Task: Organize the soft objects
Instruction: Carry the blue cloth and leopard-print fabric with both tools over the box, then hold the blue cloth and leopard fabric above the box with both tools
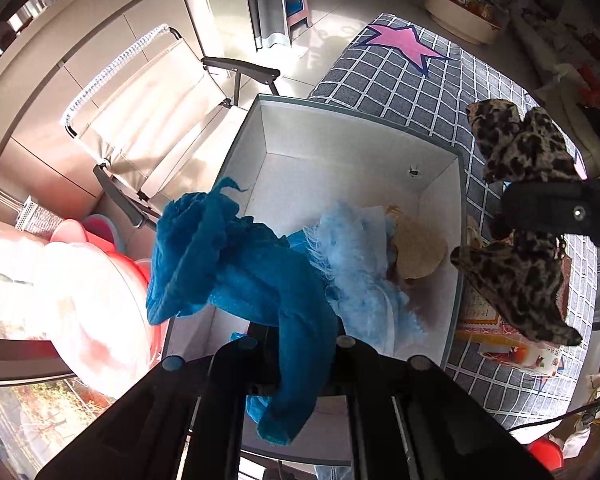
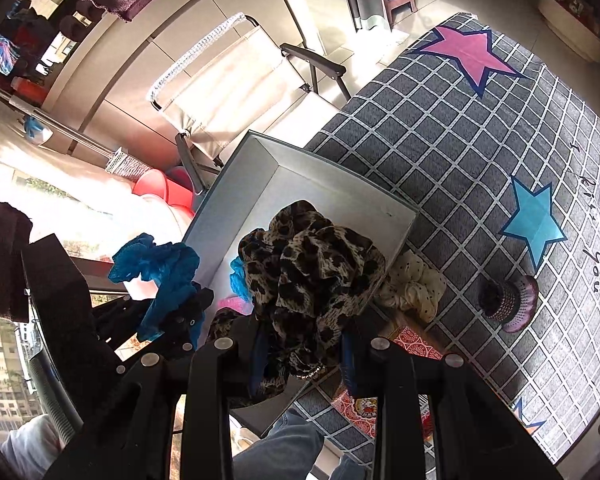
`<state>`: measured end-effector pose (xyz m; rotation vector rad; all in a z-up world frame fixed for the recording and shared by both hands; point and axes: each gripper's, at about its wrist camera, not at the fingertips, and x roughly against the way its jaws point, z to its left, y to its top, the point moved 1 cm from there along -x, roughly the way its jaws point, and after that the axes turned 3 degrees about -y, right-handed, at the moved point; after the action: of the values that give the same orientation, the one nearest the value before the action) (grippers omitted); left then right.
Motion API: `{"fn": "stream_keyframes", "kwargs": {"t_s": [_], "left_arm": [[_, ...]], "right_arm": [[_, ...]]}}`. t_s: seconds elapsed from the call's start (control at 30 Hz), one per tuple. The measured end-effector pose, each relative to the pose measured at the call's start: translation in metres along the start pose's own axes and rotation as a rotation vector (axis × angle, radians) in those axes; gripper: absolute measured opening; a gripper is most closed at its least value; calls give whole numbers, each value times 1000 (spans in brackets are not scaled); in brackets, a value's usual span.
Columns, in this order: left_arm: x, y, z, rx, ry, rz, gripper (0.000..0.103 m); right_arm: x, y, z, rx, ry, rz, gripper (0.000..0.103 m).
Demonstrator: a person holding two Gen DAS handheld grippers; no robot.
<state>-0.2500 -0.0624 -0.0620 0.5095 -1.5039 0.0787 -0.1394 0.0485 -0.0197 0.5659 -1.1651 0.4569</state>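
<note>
My left gripper [image 1: 300, 344] is shut on a teal blue cloth [image 1: 228, 256] and holds it over the near left corner of a white open box [image 1: 364, 128]. Inside the box lie a pale blue fringed cloth [image 1: 356, 256] and a tan soft item [image 1: 416, 252]. My right gripper [image 2: 304, 344] is shut on a leopard-print cloth [image 2: 308, 264], held above the box [image 2: 340, 192]. The leopard cloth also shows in the left wrist view [image 1: 520, 220], right of the box. The teal cloth shows in the right wrist view [image 2: 160, 272].
The box stands on a table with a grey checked cloth [image 2: 460, 152] with stars. A cream dotted scrunchie [image 2: 412, 288] and a dark purple scrunchie [image 2: 508, 300] lie on it, beside a red patterned packet [image 2: 412, 340]. A beige folding chair [image 1: 148, 120] stands beyond the box.
</note>
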Motion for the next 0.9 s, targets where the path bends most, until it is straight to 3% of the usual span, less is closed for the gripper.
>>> {"fn": "stream_keyframes", "kwargs": {"t_s": [0.9], "left_arm": [[-17, 8, 9, 34, 6, 39, 9]], "right_arm": [[-18, 18, 6, 15, -9, 28, 31]]}}
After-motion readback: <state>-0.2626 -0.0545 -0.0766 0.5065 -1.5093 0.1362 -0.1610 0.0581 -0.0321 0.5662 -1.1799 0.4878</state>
